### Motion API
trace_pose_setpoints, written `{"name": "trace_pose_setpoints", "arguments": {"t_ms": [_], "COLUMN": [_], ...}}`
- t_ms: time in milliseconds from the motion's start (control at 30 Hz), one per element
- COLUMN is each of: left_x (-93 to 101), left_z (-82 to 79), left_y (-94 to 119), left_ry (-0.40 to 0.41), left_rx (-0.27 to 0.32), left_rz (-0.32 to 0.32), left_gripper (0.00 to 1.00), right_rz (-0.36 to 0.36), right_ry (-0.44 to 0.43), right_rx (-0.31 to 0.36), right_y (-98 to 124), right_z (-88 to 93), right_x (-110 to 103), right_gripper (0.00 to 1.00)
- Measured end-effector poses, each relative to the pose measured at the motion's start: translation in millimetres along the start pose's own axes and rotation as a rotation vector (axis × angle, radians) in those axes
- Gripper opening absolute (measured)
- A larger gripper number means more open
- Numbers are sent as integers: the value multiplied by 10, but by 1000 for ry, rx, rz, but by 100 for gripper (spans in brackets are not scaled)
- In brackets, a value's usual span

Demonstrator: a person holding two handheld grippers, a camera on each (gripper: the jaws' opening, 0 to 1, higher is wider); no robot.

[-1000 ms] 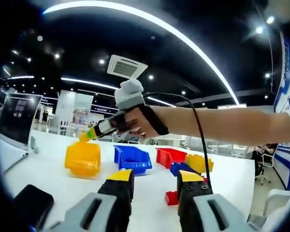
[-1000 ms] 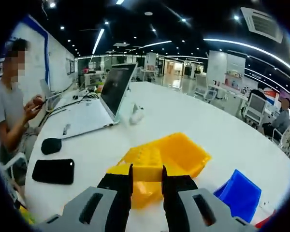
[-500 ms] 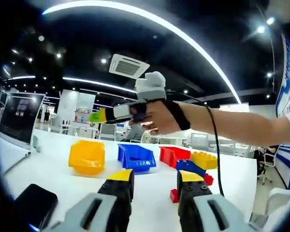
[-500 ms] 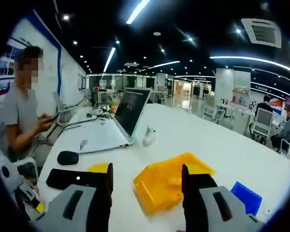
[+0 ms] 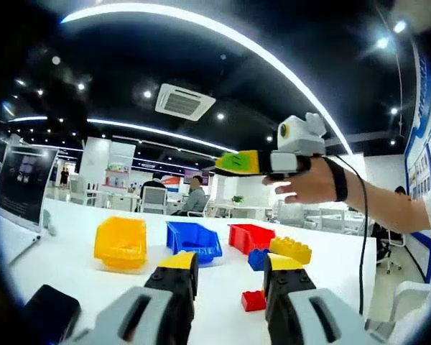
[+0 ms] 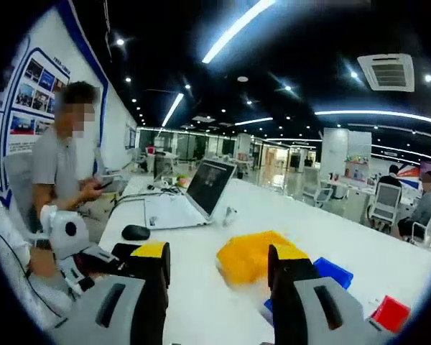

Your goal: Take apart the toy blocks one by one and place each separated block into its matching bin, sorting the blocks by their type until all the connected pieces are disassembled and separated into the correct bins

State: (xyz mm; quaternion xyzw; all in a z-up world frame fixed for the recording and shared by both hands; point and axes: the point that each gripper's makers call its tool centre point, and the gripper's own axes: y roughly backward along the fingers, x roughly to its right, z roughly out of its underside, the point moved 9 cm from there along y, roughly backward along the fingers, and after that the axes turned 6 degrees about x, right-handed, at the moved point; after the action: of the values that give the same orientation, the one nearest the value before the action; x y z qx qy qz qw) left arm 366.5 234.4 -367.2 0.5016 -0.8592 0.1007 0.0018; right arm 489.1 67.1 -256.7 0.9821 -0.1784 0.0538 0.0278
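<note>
Sorting looks barely started tbh: both claws (image 5: 230, 277) (image 6: 215, 269) gape empty, and the yellow-blue-red block cluster (image 5: 276, 253) sits joined on the worktop (image 5: 72, 262) beside the bins (image 5: 194, 241).

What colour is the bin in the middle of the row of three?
Blue: the middle bin sits between a yellow bin and a red bin, clearest in the left gripper view.

Yellow bin (image 5: 122, 243), blue bin (image 5: 194, 239), red bin (image 5: 250, 235) — blocks (image 5: 290, 249) beside, seemingly joined.
</note>
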Motion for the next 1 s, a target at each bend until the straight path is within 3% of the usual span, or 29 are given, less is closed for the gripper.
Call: {"name": "trace_pose_setpoints", "arguments": {"t_ms": [300,500,633,700,833,1000], "left_x": [128,294,416,446,546,677], "left_z": [-53,-101,-128,-134,-90,30], "left_y": [-80,-165,-224,-258,-353,-494], "left_ry": [-13,-35,-51,-49,-66,-69], "left_rx": [-2,-14,-20,-23,-43,-77], "left_rz": [38,112,143,151,162,114], "left_gripper": [40,47,48,48,47,47], "right_rz": [58,83,88,95,88,92], "right_ry": [-60,-75,-77,-10,33,87], "right_rx": [17,33,26,-6,-26,-20], "right_y": [830,1145,1210,1214,1146,1047], "right_z": [380,702,889,981,1126,1184], "right_x": [-112,-276,-360,-387,-470,-504], "right_gripper": [56,57,58,58,58,58]}}
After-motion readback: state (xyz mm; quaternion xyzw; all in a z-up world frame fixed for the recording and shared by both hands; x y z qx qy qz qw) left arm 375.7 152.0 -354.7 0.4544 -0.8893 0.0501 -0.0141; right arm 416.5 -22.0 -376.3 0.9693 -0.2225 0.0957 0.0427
